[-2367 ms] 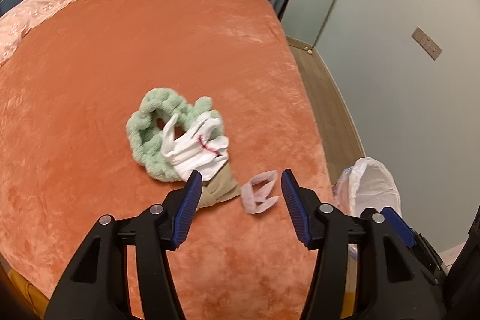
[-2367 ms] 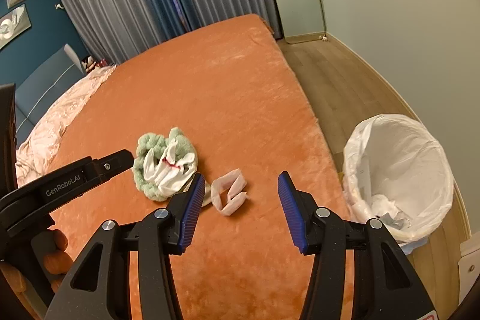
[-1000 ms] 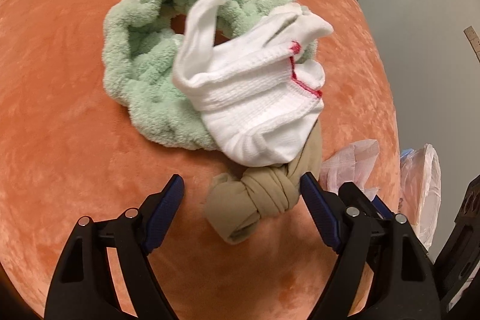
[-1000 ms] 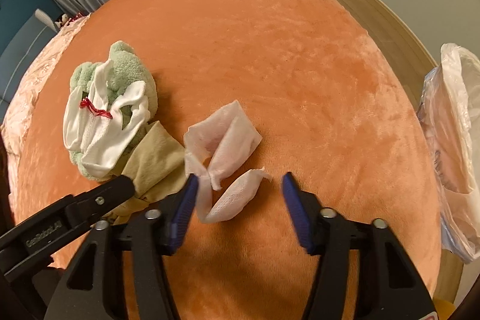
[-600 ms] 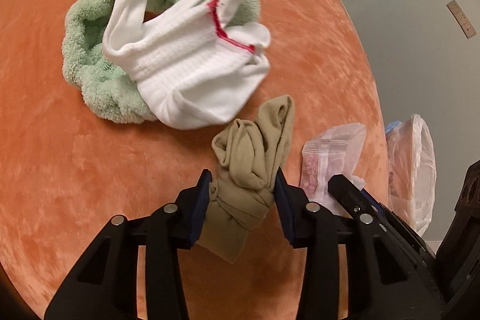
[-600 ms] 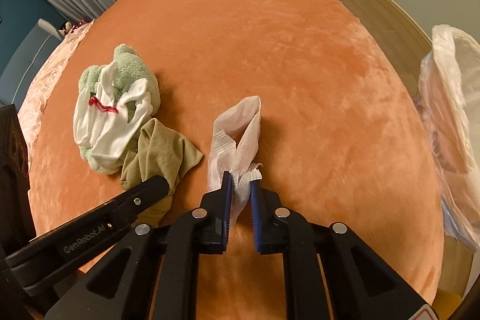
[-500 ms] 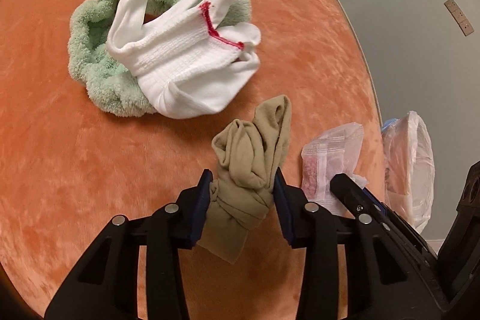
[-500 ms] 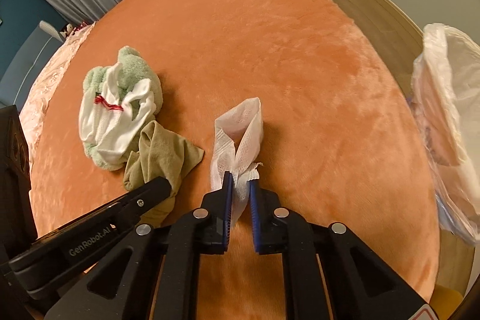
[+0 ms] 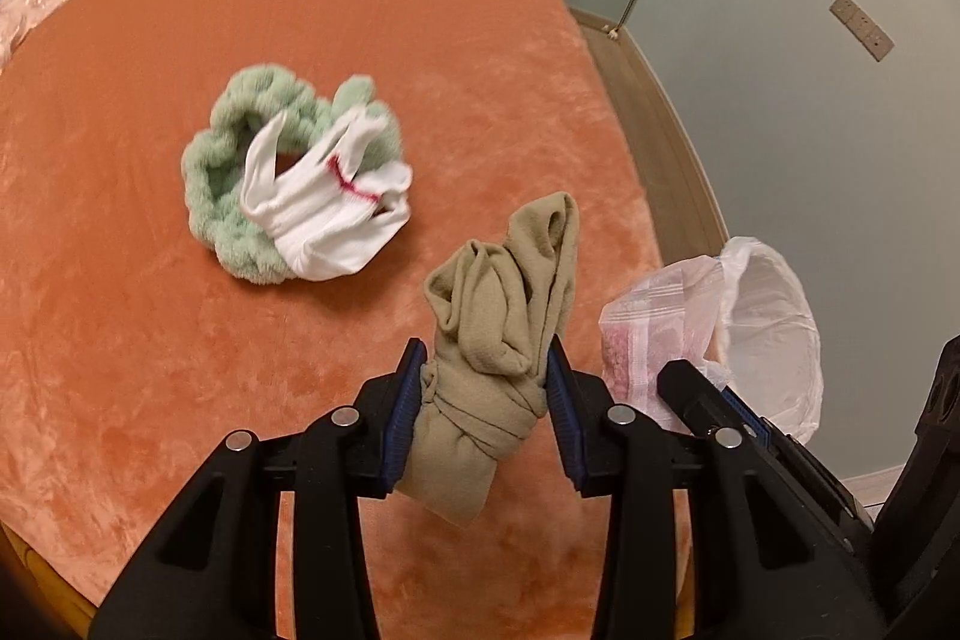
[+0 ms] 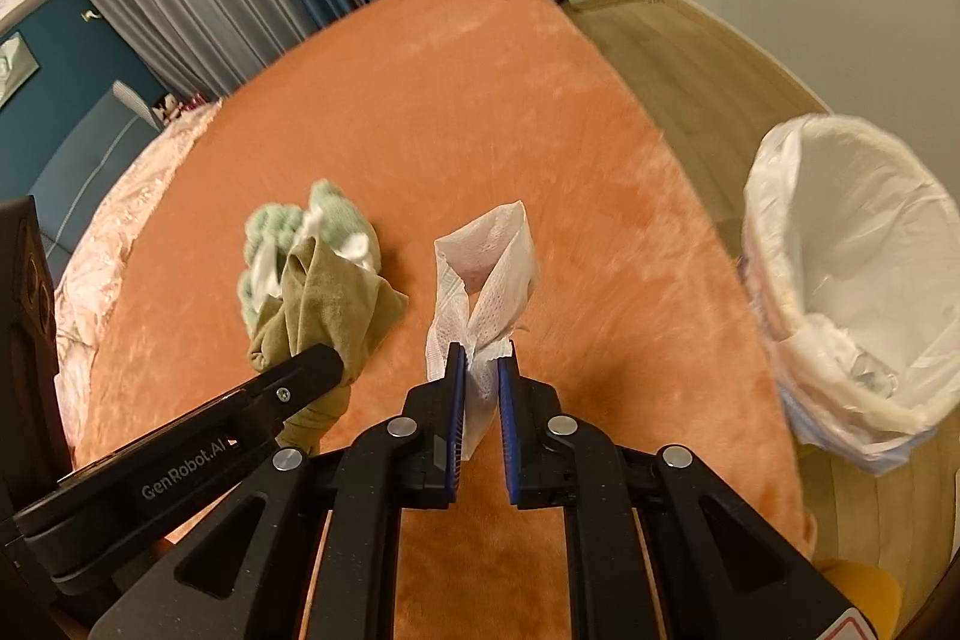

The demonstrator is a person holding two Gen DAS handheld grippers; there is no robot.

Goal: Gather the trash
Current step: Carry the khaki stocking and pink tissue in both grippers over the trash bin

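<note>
Gripping a knotted tan stocking in the left fingers and a white wrapper in the right fingers, both raised clear of the bed, probably bound for the lined bin at right.

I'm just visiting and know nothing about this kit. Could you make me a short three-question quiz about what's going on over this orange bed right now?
1. True or false: the left hand-held gripper is clamped on a knotted khaki sock.
2. What does the right hand-held gripper hold? A) a white sock B) a crumpled white wrapper C) a green scrunchie
3. Fill in: the white sock lies on the fluffy green ______ on the orange bedcover.

Key
1. True.
2. B: the white wrapper is pinched between its jaws, with the lined bin to its right.
3. Scrunchie.
</note>
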